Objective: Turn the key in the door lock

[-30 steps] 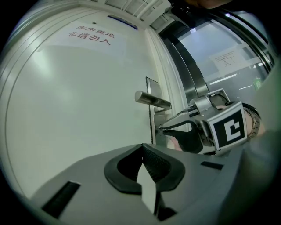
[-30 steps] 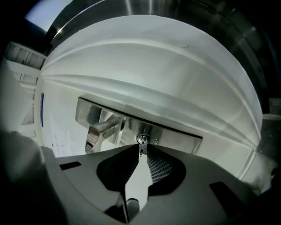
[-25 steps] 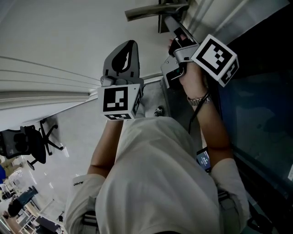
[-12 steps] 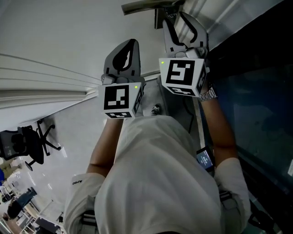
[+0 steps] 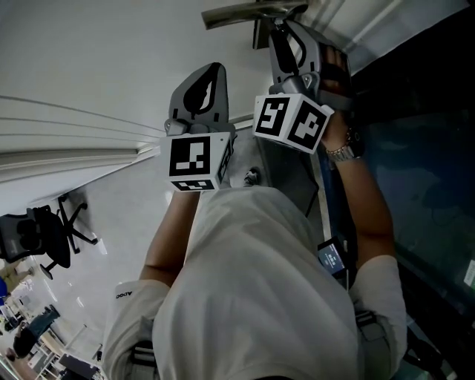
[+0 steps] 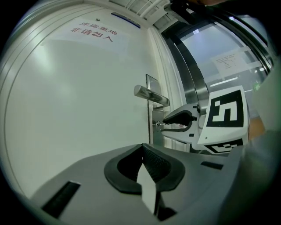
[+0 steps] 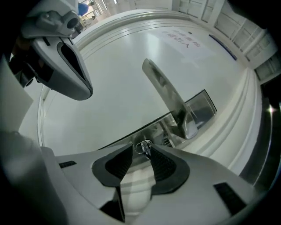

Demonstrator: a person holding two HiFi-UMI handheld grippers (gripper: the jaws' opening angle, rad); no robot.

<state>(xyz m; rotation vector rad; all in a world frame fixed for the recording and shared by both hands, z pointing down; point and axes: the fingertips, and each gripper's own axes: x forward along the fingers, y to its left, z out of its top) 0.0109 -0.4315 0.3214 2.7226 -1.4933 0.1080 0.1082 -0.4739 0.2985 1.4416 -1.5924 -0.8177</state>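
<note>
A small key [image 7: 144, 148] with a ring sticks out of the lock [image 6: 158, 125] under the lever handle [image 5: 245, 13] of a white door [image 5: 111, 59]. My right gripper [image 5: 277, 27] points level at the lock; its jaws have just been opening. In the right gripper view the key sits between the right gripper's [image 7: 142, 148] parted tips, close to the right pad, not pinched. My left gripper [image 5: 212, 71] hangs beside it to the left, clear of the door. In the left gripper view the left gripper's [image 6: 142, 148] pads meet with nothing between them.
A metal plate [image 7: 199, 110] backs the handle [image 7: 169, 94]. A metal door frame [image 6: 193, 83] and a dark glass panel [image 5: 415, 148] stand to the right. A notice [image 6: 94, 31] is printed on the door. An office chair [image 5: 44, 234] stands on the floor at lower left.
The right gripper has rolled about its own axis, from lying on its side at the lock to standing upright. It still points at the key. The left gripper has kept still.
</note>
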